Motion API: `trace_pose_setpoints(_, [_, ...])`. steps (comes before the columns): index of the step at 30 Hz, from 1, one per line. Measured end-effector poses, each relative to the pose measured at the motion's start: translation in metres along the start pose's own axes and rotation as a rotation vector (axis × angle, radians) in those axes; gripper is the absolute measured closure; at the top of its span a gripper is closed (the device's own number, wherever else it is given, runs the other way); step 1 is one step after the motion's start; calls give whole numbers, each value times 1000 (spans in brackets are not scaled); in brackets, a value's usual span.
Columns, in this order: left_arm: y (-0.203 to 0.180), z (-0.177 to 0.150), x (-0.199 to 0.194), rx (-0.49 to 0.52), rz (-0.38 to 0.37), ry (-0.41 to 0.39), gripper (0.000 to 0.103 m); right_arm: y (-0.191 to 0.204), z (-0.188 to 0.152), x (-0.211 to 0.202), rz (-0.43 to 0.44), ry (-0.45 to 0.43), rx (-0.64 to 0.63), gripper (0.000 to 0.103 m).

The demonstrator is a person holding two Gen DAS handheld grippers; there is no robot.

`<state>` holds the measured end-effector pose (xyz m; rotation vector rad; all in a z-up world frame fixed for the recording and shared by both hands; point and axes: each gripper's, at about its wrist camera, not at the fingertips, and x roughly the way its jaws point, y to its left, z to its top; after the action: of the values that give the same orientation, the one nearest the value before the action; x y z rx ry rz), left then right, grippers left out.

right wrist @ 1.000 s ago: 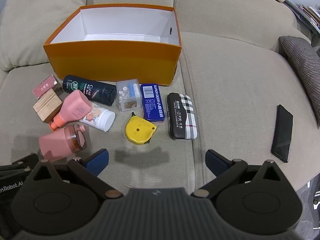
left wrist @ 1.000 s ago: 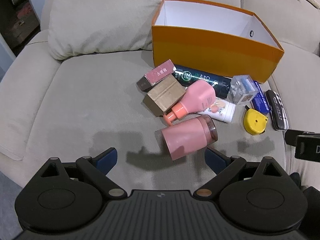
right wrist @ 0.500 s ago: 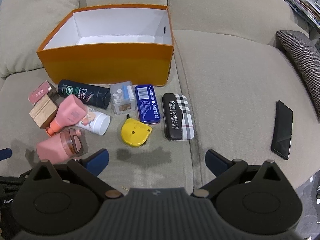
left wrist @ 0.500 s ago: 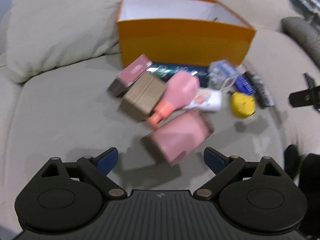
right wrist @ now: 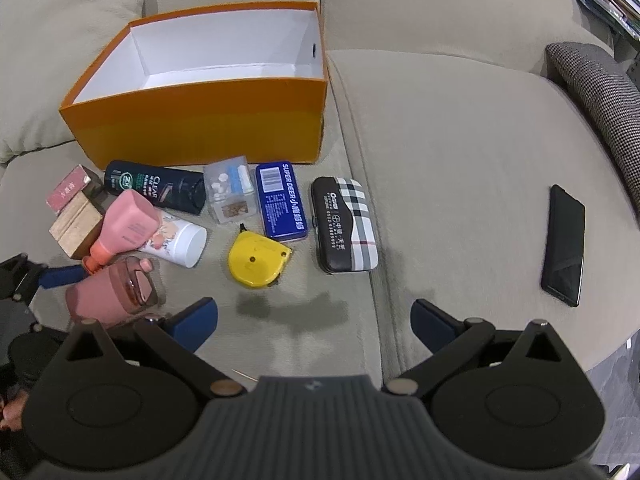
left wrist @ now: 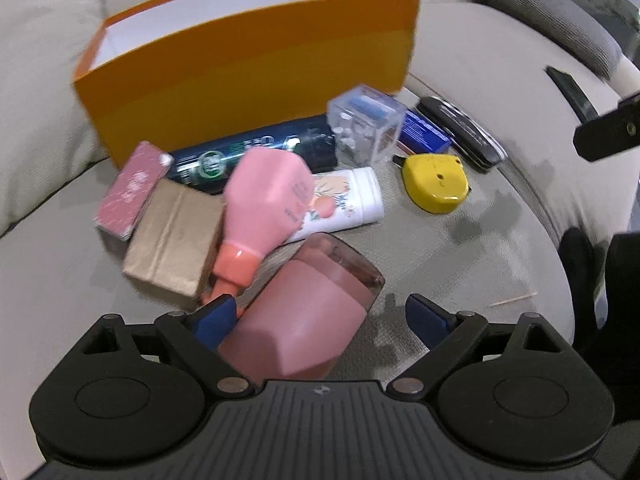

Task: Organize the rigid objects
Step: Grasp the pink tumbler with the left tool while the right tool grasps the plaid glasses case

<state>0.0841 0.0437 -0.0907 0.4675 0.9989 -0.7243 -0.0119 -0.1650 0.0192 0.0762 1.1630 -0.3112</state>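
An open orange box (left wrist: 248,68) with a white inside (right wrist: 224,52) stands on the beige sofa. In front of it lie a dark shampoo bottle (left wrist: 256,148), a pink bottle (left wrist: 264,200), a white tube (left wrist: 344,200), a yellow tape measure (right wrist: 256,260), a clear plastic box (right wrist: 230,192), a blue tin (right wrist: 280,204) and a plaid case (right wrist: 346,224). A pink cup (left wrist: 304,320) lies on its side between the fingers of my open left gripper (left wrist: 320,316). My right gripper (right wrist: 314,316) hangs open over bare sofa, below the tape measure.
A pink carton (left wrist: 132,188) and a brown carton (left wrist: 176,236) lie left of the pink bottle. A black phone (right wrist: 564,244) rests on the right seat. A checked cushion (right wrist: 600,92) sits at the far right. A beige cushion (right wrist: 60,40) is left of the box.
My left gripper has swung right and moved down and forward, so the pink cup now lies between its open fingers. The right gripper has drifted slightly and stays open.
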Motion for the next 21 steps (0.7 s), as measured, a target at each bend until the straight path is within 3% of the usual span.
trace_pose_setpoints(3, [-1, 0, 4, 21, -9, 6, 6, -4, -1, 4, 3, 11, 3, 1])
trace_pose_setpoints(10, [9, -9, 6, -74, -107, 54, 37, -8, -1, 11, 8, 30, 6, 1])
trace_pose_setpoints(21, [-4, -13, 19, -133, -45, -18, 37, -30, 20, 27, 30, 25, 38, 1])
